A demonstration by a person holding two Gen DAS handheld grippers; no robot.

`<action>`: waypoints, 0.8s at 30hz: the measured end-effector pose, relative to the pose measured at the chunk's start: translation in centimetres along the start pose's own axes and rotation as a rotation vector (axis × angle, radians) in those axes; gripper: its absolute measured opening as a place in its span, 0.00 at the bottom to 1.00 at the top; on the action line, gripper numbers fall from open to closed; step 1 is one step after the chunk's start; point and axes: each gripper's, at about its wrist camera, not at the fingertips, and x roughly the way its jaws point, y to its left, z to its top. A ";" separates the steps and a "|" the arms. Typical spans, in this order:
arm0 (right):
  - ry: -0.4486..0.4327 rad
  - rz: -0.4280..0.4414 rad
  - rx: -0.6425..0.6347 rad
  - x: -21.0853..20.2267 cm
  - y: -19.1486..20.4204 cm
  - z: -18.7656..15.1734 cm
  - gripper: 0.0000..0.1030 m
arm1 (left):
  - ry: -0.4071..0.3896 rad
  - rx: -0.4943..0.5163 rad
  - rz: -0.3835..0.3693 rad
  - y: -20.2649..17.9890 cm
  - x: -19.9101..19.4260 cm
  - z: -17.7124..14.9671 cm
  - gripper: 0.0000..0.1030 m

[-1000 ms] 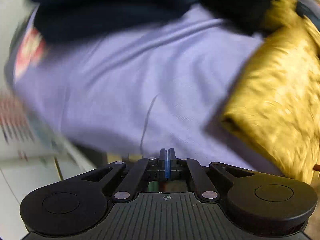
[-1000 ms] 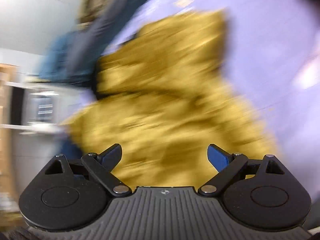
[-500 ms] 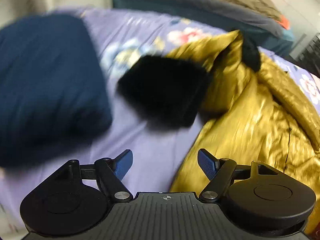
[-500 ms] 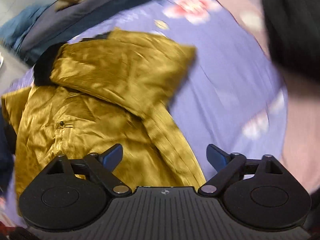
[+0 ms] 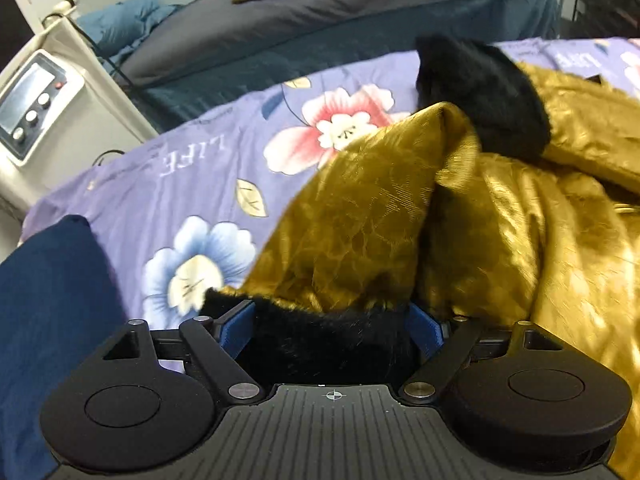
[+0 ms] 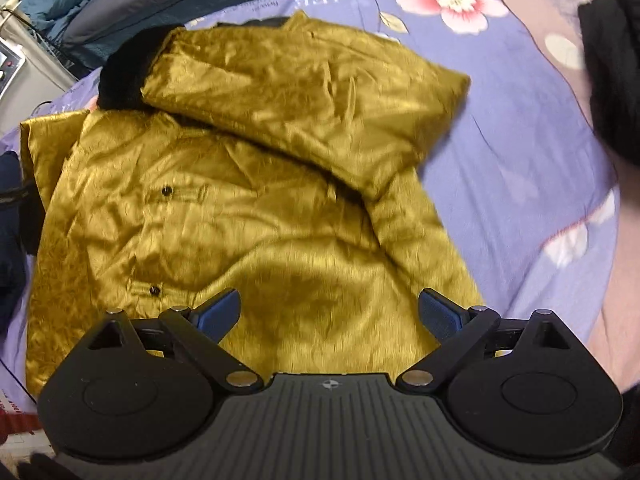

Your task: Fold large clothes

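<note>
Jaws of left gripper point(image 5: 332, 326) wide around jacket's point(image 6: 256, 184) black fur cuff point(image 5: 320, 344).

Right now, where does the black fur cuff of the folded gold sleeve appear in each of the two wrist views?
Left wrist view: the black fur cuff is at upper right, at the end of the gold sleeve.
Right wrist view: the cuff is at upper left.
Shared landmark: the pink flower printed on the purple bedsheet.
</note>
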 end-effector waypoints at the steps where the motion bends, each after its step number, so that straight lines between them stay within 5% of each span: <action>1: 0.002 -0.009 0.015 -0.1 0.0 -0.4 0.93 | 0.004 -0.009 0.007 -0.1 0.7 0.1 1.00; 4: 0.009 -0.021 0.057 -0.6 -0.1 -1.7 0.93 | 0.010 -0.053 0.013 0.8 2.0 0.6 1.00; 6: 0.002 -0.023 0.078 -1.0 -0.2 -2.5 0.93 | 0.014 -0.083 -0.002 2.1 1.9 1.1 0.78; 12: -0.011 -0.057 0.125 -1.2 -1.2 -4.5 0.92 | -0.135 -0.240 0.018 9.6 -2.3 4.5 0.57; 17: -0.005 -0.053 0.171 -0.7 -1.7 -4.3 0.92 | -0.241 -0.358 0.148 17.3 -5.3 7.8 0.55; 24: -0.044 -0.038 0.109 -1.3 -0.4 -2.8 0.92 | -0.194 -0.480 0.272 25.1 -4.8 9.3 0.54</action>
